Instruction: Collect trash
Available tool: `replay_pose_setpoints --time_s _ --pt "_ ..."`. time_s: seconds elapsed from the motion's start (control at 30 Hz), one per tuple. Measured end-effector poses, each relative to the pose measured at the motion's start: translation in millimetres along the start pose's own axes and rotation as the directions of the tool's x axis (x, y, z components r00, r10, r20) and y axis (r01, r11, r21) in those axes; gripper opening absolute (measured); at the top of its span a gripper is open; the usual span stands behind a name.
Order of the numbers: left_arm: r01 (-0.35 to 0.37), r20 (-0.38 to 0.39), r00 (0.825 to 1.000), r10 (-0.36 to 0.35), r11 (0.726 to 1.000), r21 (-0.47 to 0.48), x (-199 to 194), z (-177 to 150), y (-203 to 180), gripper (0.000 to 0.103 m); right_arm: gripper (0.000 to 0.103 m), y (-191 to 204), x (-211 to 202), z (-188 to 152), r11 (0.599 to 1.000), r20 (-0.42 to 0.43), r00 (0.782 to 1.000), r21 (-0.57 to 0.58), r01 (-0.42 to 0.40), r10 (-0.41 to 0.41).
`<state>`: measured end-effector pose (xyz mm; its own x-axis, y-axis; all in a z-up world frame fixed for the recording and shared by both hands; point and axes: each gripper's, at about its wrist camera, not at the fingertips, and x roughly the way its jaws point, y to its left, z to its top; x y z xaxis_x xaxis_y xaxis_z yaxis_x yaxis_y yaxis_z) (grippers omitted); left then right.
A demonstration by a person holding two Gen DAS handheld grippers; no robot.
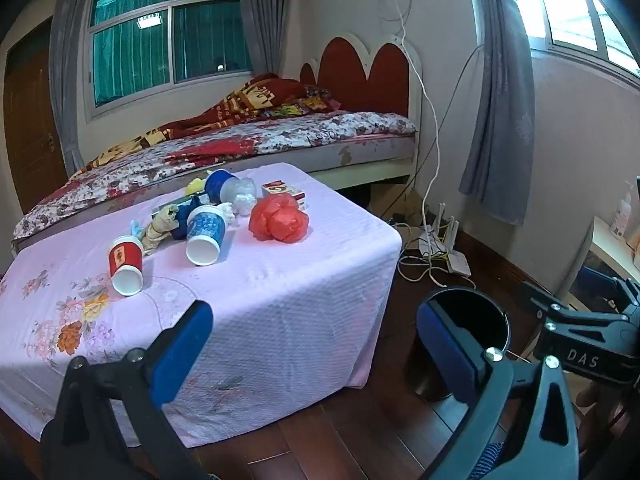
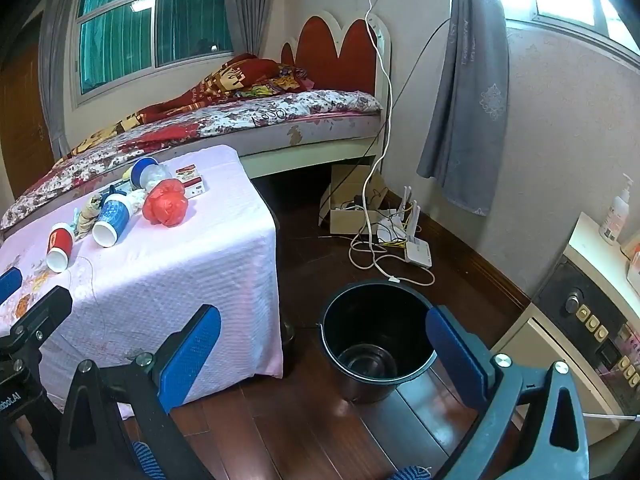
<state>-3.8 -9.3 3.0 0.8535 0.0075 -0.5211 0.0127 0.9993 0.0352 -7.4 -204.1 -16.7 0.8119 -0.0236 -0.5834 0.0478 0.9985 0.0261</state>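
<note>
The left tool (image 1: 316, 344) hangs with its blue pads wide apart and nothing between them, aimed at the near corner of the bench (image 1: 280, 288) under its pink cloth. The right tool (image 2: 324, 348) is likewise spread wide and bare, above the floor beside the bench.

The trash lies on the bench top, at about 11 o'clock from both tools. Nearest is a red cup (image 1: 126, 266) on its side, mouth toward the camera. At its 2 o'clock lies a blue cup (image 1: 205, 234), also tipped, with a rag (image 1: 160, 230) between the two. At 3 o'clock from the blue cup sits a crumpled red bag (image 1: 279, 218). Behind it are a small box (image 1: 285, 192) and, to the box's 9 o'clock, a blue tub (image 1: 220, 186) on its side with clear plastic (image 1: 242, 192) against it.

The black bucket (image 2: 376, 340) stands on the floor at 3 o'clock from the bench. The right view looks into it and shows a bare bottom; the left view gives only part of its rim behind the right-hand pad. The left view alone shows the right tool's body at its 3 o'clock edge. The right view alone shows the routers (image 2: 412, 236), the cardboard box (image 2: 352, 208) under the bed (image 2: 224, 124) and a pump bottle (image 2: 614, 216)
</note>
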Motion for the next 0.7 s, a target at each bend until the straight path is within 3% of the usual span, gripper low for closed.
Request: replay_pose_setpoints --time_s 0.7 --pt "0.005 -0.003 1.000 -0.005 1.000 -0.004 3.3 -0.8 4.3 0.102 0.103 5.6 1.3 1.0 1.000 -0.004 1.000 0.001 0.006 -0.006"
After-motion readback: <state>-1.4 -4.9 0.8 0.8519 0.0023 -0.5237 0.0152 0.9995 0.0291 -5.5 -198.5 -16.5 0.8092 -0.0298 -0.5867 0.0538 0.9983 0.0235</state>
